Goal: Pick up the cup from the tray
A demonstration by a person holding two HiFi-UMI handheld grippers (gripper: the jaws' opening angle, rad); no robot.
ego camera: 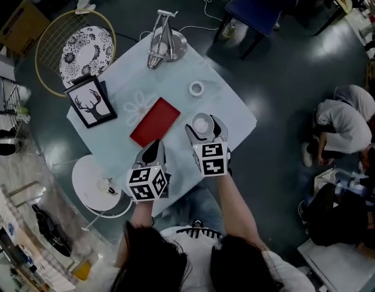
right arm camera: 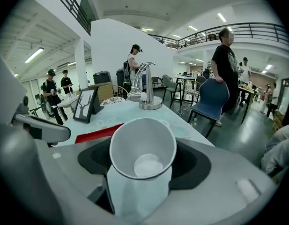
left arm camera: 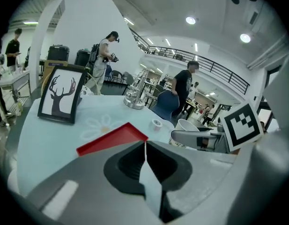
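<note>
Nearest me, left gripper [left arm camera: 145, 149] has its jaws pressed together on nothing, at six o'clock from the red tray [ego camera: 155, 121]. At the tray's three o'clock, my right gripper [ego camera: 205, 128] clamps the white cup [right arm camera: 143, 146], off the tray.

Pale table [ego camera: 175, 81], bearing red tray [ego camera: 155, 121], deer picture [ego camera: 90, 101], metal stand [ego camera: 163, 41], small white ring [ego camera: 196, 89]
</note>
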